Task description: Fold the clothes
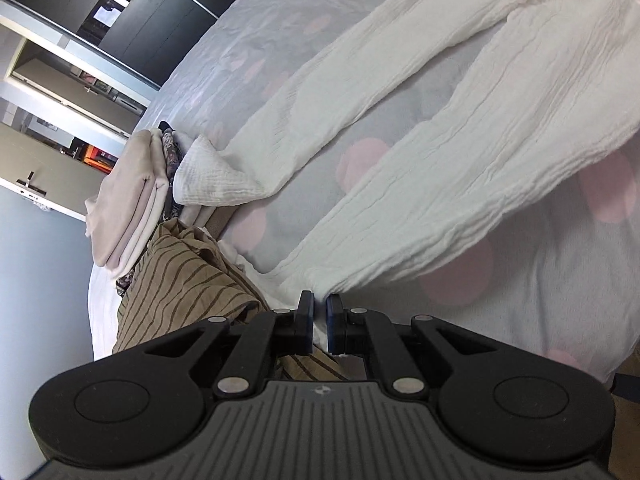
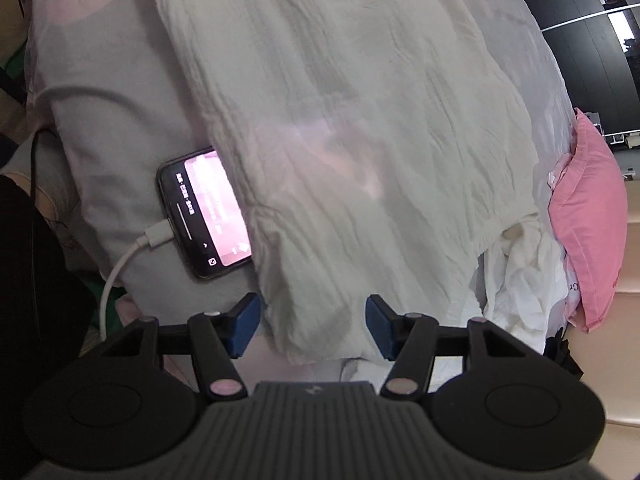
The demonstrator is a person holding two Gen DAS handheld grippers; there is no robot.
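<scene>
Pinching the hem of the white crinkled garment [image 1: 400, 128], left tool [image 1: 319, 312] grips; right tool [image 2: 313, 320] straddles another limp, light edge, half-open, pads clear.

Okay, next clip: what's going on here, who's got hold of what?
A person with a claw in each hand is folding white crinkled trousers on a dotted bedspread. The left claw is shut on the end of one trouser leg. The right claw is open, astride the other end of the cloth without pinching it. A lit phone on a charging cable lies half under the fabric. Folded clothes sit stacked nearby.
</scene>
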